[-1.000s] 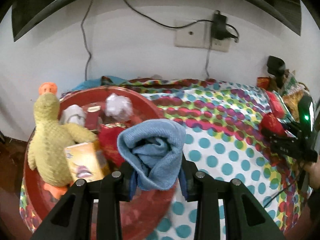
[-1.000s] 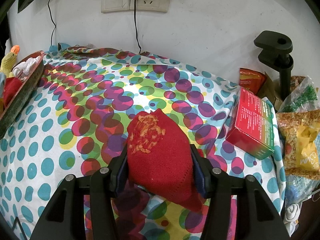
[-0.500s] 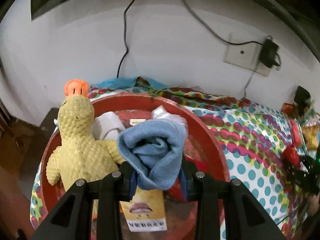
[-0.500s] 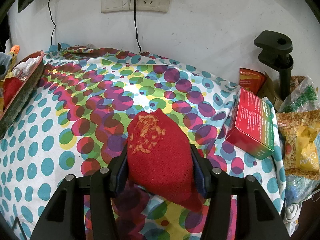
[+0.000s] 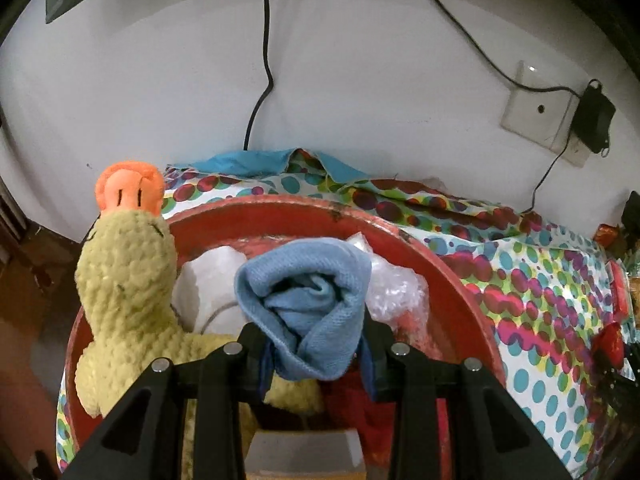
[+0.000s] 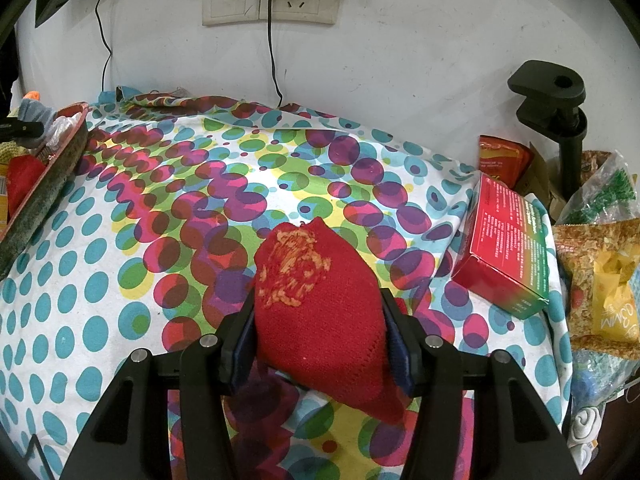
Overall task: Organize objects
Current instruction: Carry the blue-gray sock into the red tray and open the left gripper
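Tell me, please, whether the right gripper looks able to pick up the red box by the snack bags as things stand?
Probably not yet: the right gripper is shut on a red knitted pouch. The path to the red box over the dotted cloth looks free.

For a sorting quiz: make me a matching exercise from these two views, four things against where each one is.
Things:
1. rolled blue terry cloth
2. red knitted pouch with orange stitching
3. yellow plush duck with orange beak
4. red and green cardboard box

Places:
A. lying on the spotted cloth near the snack bags
B. in the round red basin
C. between the left gripper's fingers
D. between the right gripper's fingers

Pairs: 1-C, 2-D, 3-B, 4-A
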Demonstrator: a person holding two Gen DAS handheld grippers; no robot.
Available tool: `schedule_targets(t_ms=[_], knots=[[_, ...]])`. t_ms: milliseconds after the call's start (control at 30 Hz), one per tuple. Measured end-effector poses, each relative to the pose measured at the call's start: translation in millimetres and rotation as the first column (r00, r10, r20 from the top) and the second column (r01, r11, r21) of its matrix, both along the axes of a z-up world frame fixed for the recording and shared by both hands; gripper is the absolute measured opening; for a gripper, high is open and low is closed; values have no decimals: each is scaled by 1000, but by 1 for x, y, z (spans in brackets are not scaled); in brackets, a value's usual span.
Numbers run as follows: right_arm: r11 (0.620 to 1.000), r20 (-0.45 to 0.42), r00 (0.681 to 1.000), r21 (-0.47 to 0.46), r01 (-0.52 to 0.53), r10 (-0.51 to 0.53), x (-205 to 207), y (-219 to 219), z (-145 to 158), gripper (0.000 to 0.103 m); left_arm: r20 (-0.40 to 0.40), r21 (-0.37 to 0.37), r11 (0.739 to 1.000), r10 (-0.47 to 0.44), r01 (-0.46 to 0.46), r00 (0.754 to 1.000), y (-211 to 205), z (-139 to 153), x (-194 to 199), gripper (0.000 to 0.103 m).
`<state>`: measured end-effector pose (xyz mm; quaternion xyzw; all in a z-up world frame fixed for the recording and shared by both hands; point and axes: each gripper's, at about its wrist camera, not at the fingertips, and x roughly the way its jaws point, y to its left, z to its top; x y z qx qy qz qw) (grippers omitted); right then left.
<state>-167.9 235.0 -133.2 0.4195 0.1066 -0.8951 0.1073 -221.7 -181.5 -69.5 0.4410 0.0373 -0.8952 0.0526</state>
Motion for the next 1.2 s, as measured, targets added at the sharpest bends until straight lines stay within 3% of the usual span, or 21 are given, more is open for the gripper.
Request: schedule_targets(t_ms=[500,633,900,1100,1200], knots=[[1000,0,1000,0,-1,1,0,0,0,53,29,-40,999,12,-11,1000,-2,-11,-13,36],[1000,0,1000,0,-1,1,0,0,0,53,58,-38,999,28,-26,998,-5,-14,-15,48],[1000,0,1000,1,-3,3,-1,0,0,53,78,-66,998,9,-4,997,1,-13,-13,54],[1000,1,1000,0,-3,3,-1,0,0,53,75,-12,1000,14,-14,997,-5,-7,-9,54],[1000,1,1000,1,-3,3,-1,0,0,53,72,2,1000,20,-20,997,-9,-3,-4,63]])
